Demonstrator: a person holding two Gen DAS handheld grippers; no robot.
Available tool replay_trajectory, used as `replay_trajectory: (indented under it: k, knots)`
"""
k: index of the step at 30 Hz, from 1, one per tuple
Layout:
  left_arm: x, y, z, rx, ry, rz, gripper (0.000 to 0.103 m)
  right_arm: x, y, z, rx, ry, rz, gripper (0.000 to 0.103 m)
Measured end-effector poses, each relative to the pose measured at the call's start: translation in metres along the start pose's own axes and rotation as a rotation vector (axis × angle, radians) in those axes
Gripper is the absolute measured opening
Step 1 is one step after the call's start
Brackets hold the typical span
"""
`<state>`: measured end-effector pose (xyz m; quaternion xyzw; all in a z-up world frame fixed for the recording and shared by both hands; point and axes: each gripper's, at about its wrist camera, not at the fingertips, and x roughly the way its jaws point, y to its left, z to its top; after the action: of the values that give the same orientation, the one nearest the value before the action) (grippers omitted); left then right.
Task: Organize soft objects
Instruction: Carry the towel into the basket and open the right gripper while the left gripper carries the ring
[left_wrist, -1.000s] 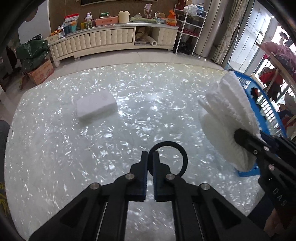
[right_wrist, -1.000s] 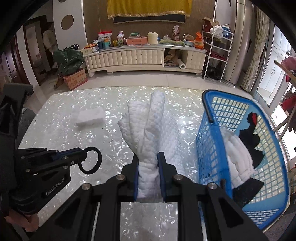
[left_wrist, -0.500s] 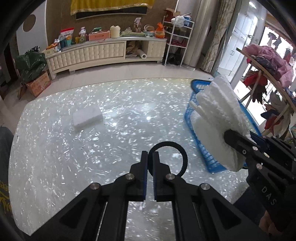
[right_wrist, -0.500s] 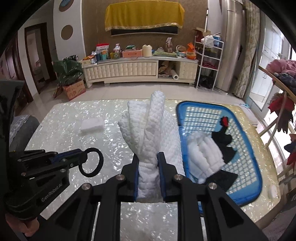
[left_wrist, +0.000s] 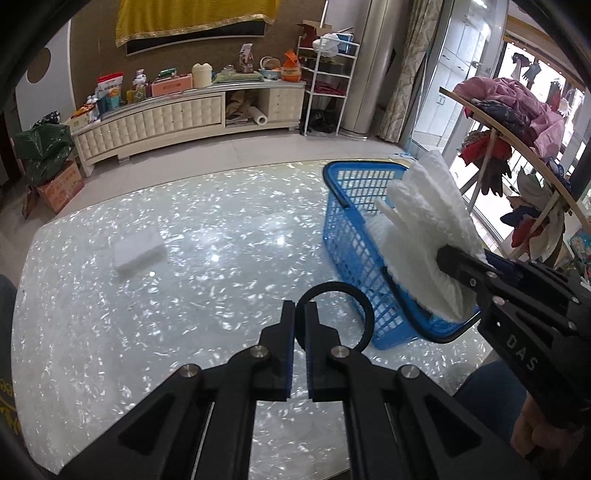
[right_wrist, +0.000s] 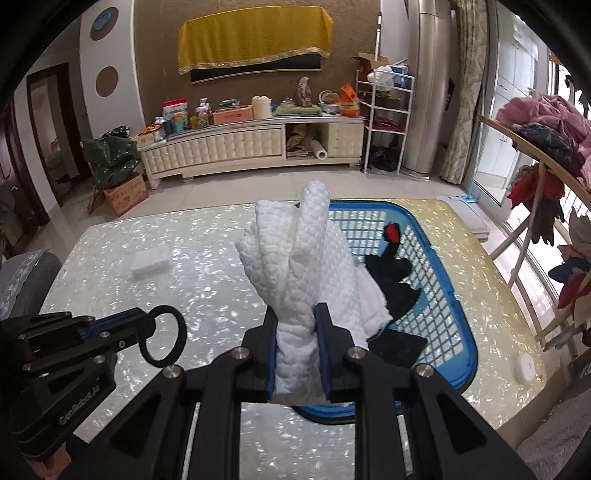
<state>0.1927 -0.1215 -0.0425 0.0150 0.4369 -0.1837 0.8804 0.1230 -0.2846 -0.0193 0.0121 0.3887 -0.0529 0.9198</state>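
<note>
My right gripper (right_wrist: 296, 314) is shut on a white quilted cloth (right_wrist: 295, 258) and holds it up above the near left corner of the blue basket (right_wrist: 439, 295). The cloth also shows in the left wrist view (left_wrist: 424, 236), over the basket (left_wrist: 347, 236). Inside the basket lie another white cloth (right_wrist: 373, 295) and a black cloth with a red patch (right_wrist: 391, 273). My left gripper (left_wrist: 300, 314) is shut on a black ring (left_wrist: 354, 295) above the table. A folded white cloth (left_wrist: 139, 249) lies on the table at the far left.
The shiny pearl-patterned table (left_wrist: 184, 295) carries everything. A small white round disc (right_wrist: 526, 367) lies on it right of the basket. A rack of clothes (right_wrist: 546, 155) stands to the right. A low white cabinet (right_wrist: 251, 147) runs along the far wall.
Both grippers have risen and pulled back. The right one has carried the white cloth to the right, over the basket's near corner. The left gripper still holds the black ring.
</note>
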Motion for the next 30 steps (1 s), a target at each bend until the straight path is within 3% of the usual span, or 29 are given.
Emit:
replay_trajectory:
  k: [12,25,30]
  knots:
    - [0.028,-0.024,0.009,0.035,0.026,-0.049,0.004,0.021,-0.034,-0.006,0.059,0.059,-0.05,0.017]
    - [0.065,-0.036,0.008,0.057,0.097,-0.026,0.004,0.044,-0.04,-0.014,0.06,0.14,-0.059,0.017]
    - [0.069,-0.035,0.01,0.052,0.103,-0.025,0.004,0.045,-0.042,-0.012,0.059,0.138,-0.064,0.024]
